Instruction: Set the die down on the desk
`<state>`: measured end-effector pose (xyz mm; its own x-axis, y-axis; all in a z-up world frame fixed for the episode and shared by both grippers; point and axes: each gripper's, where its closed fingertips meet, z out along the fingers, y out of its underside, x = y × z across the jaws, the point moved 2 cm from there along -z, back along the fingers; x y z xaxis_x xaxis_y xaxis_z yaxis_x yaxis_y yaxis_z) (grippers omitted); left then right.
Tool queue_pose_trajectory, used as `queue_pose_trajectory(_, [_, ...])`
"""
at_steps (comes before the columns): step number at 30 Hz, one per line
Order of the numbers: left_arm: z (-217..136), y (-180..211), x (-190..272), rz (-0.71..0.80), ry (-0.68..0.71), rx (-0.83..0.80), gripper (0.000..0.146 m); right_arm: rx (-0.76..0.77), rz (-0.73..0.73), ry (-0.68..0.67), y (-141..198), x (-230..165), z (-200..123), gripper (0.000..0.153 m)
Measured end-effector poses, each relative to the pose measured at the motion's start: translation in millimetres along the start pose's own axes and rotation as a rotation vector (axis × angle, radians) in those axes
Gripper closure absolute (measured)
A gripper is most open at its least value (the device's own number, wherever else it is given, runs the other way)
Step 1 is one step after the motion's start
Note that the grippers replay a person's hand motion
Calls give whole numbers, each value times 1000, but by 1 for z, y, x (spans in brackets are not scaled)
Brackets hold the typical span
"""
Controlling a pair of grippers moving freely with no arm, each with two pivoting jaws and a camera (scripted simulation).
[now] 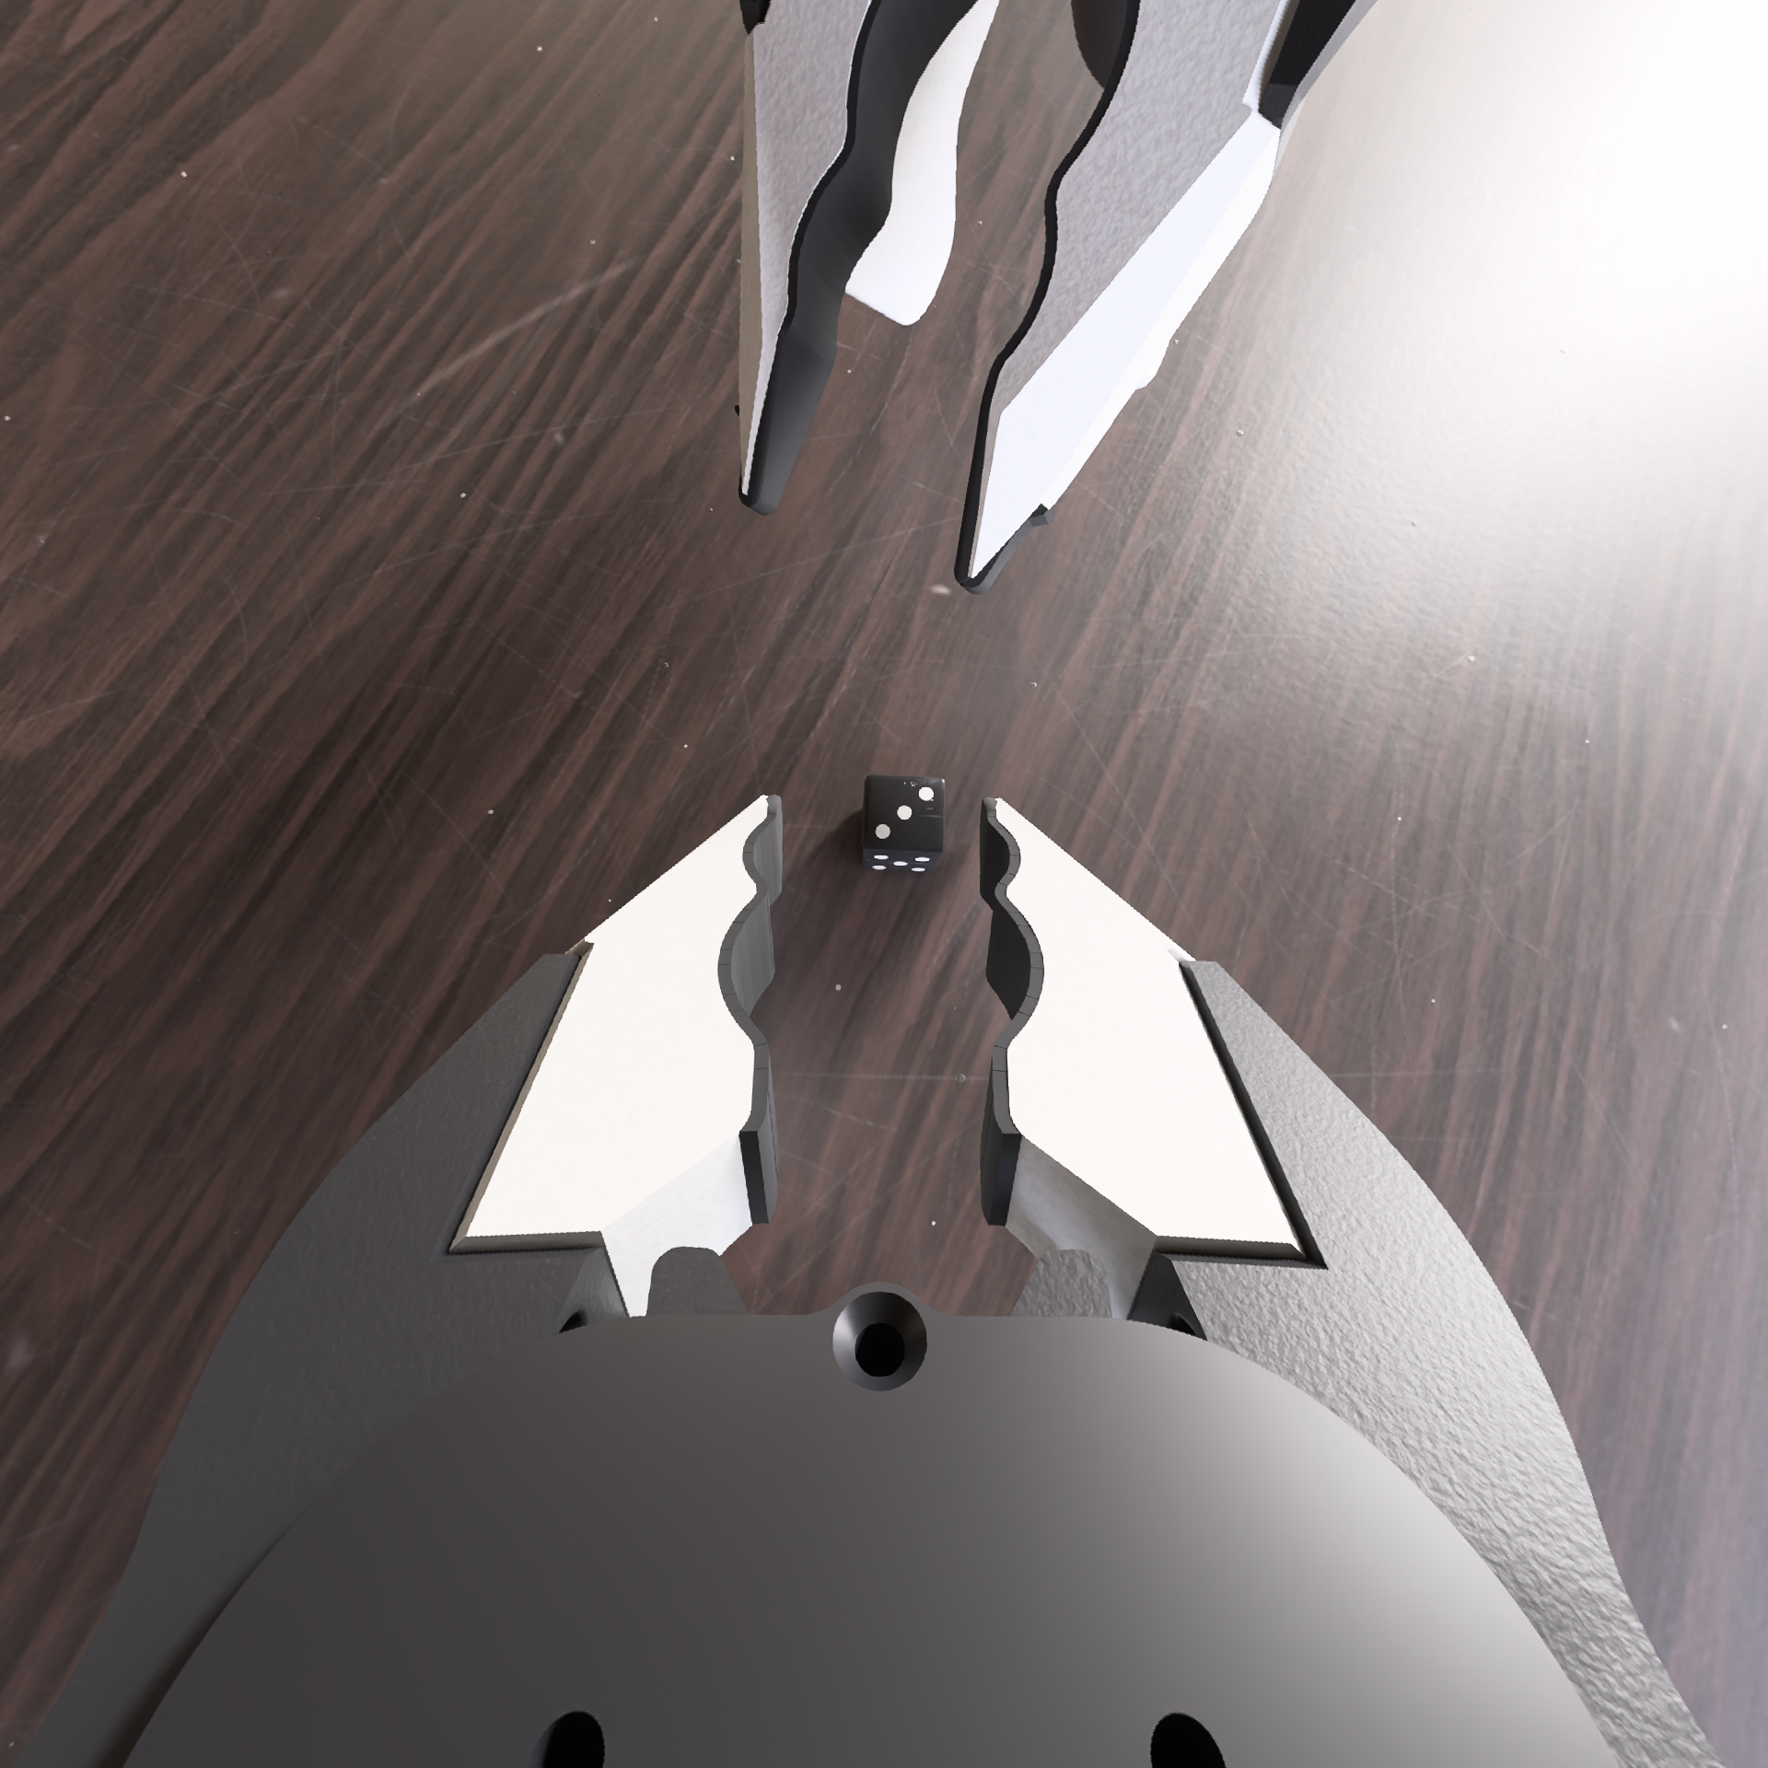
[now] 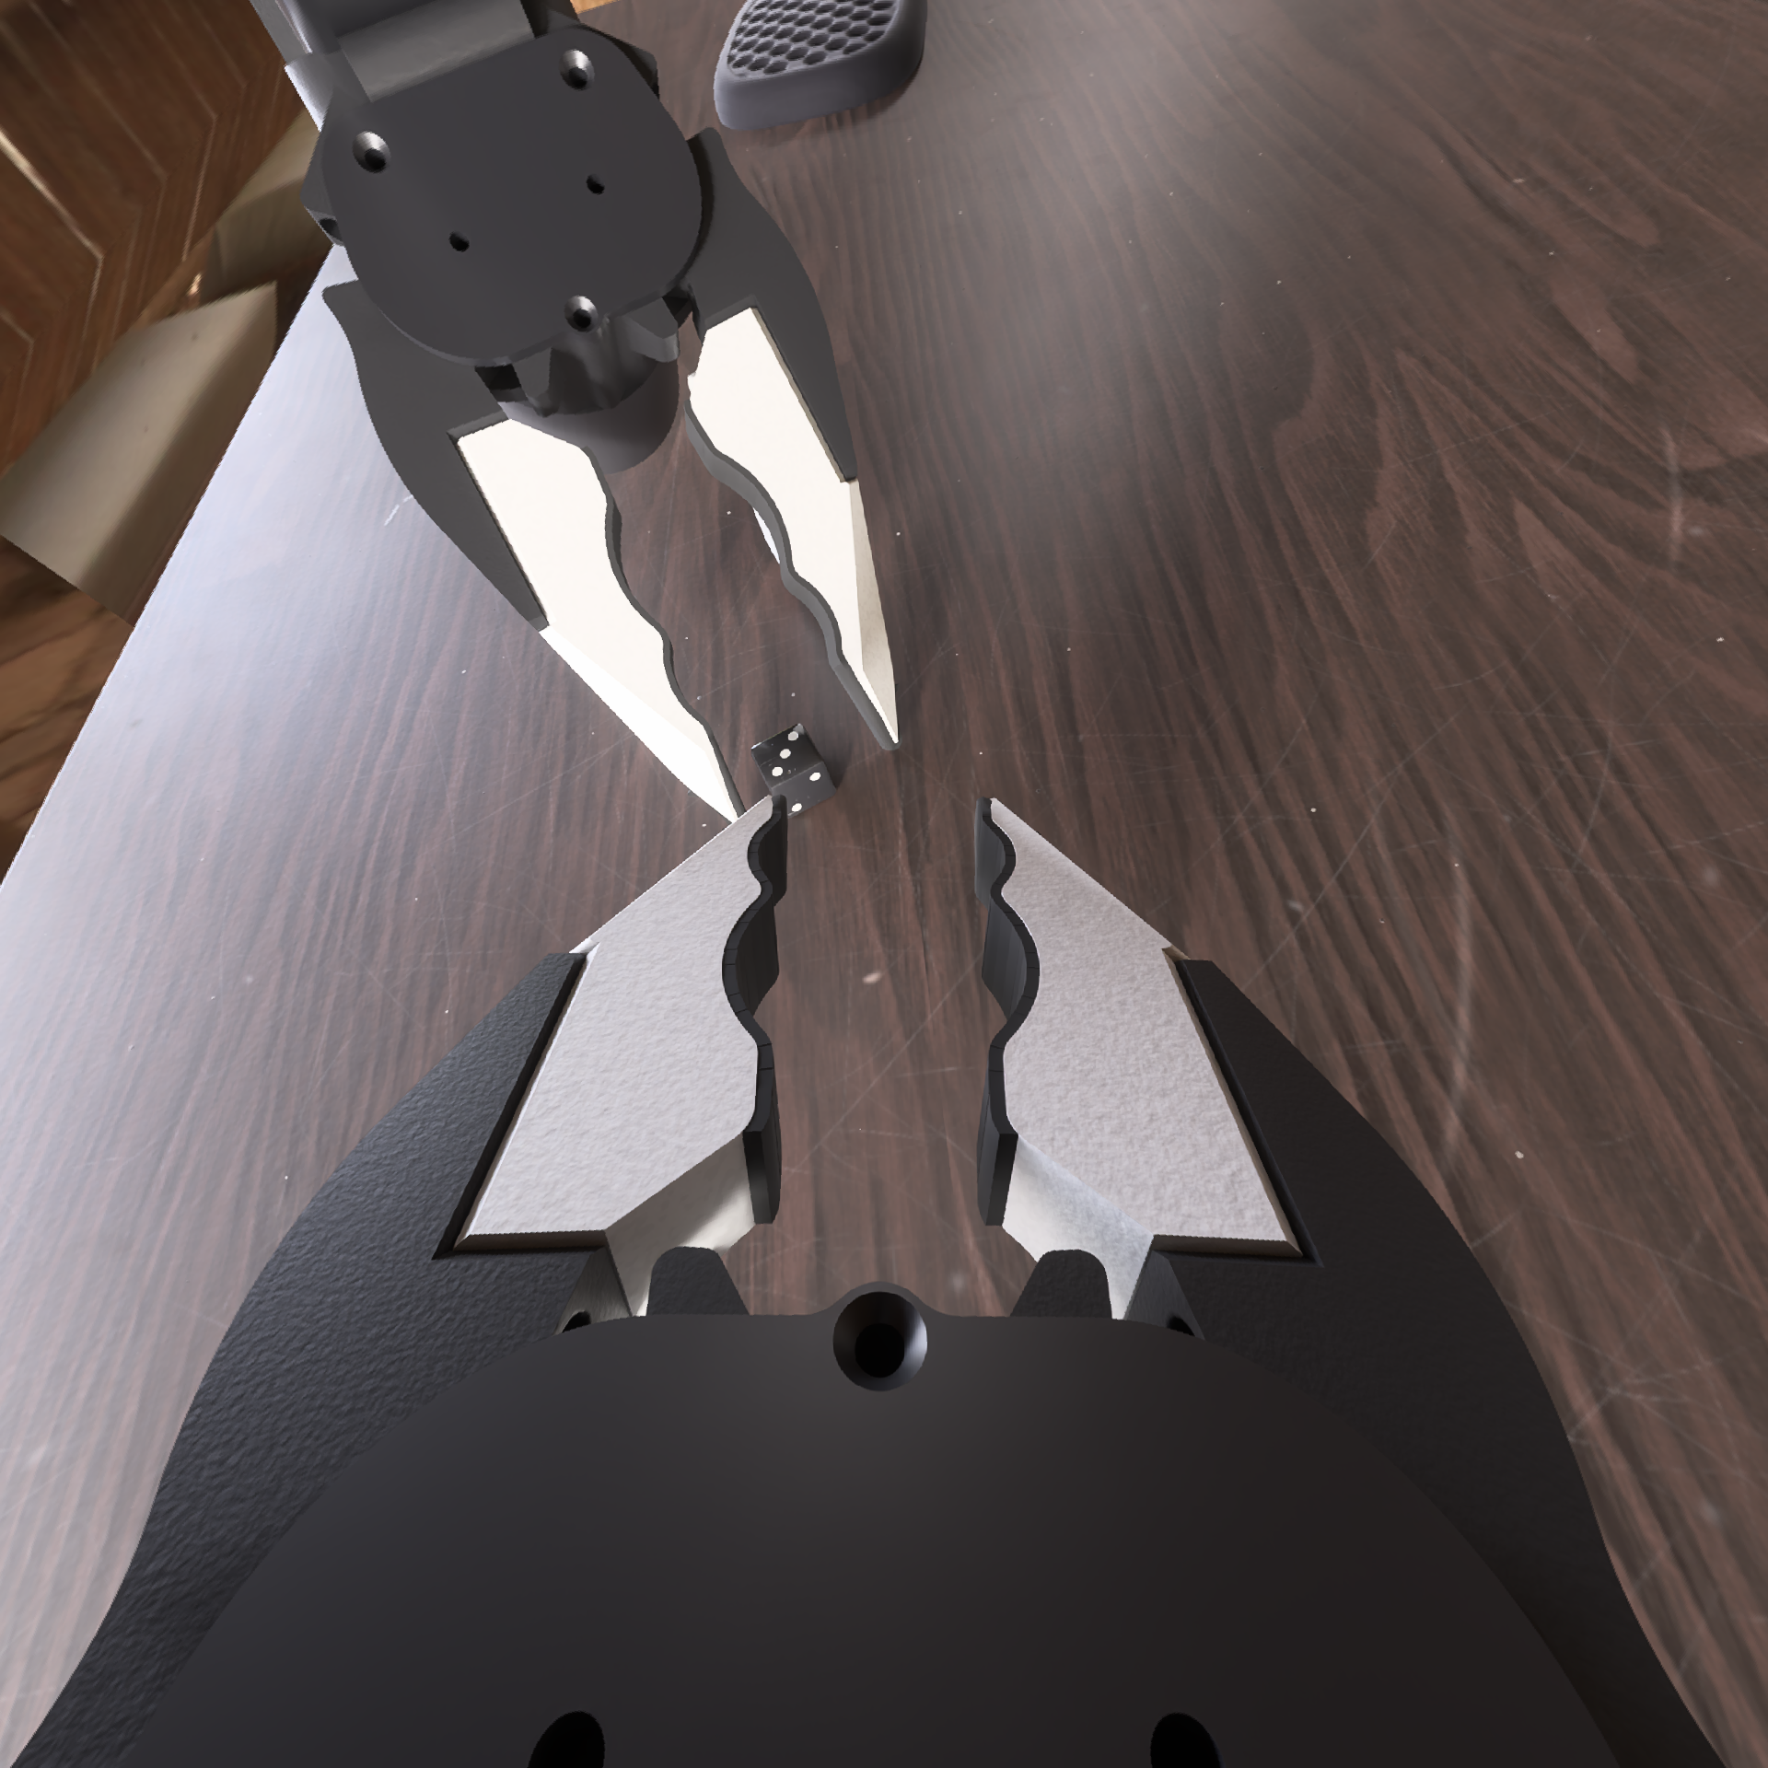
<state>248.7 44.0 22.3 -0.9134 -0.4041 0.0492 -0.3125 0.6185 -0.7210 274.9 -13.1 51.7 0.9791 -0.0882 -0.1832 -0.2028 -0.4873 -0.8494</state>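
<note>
A small black die (image 1: 903, 824) with white pips rests on the dark wooden desk (image 1: 383, 478). My left gripper (image 1: 878, 804) is open, its fingertips on either side of the die and not touching it. My right gripper (image 1: 866, 545) shows opposite, open and empty, tips pointing toward the die. In the right wrist view the die (image 2: 792, 768) lies just beyond my right gripper (image 2: 878, 811), partly behind its left fingertip, between the tips of the left gripper (image 2: 813, 775).
A dark grey object with a honeycomb-patterned top (image 2: 813, 67) lies on the desk at the far end. The desk's edge (image 2: 163, 593) runs along the left in the right wrist view, with a wooden floor and a beige box (image 2: 172, 430) beyond.
</note>
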Motion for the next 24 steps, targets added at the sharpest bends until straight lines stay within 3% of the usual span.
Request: queue_pose_trajectory(24, [0,0,-1,-7,1,1,106,52,-17,35,-7,4,-3,113])
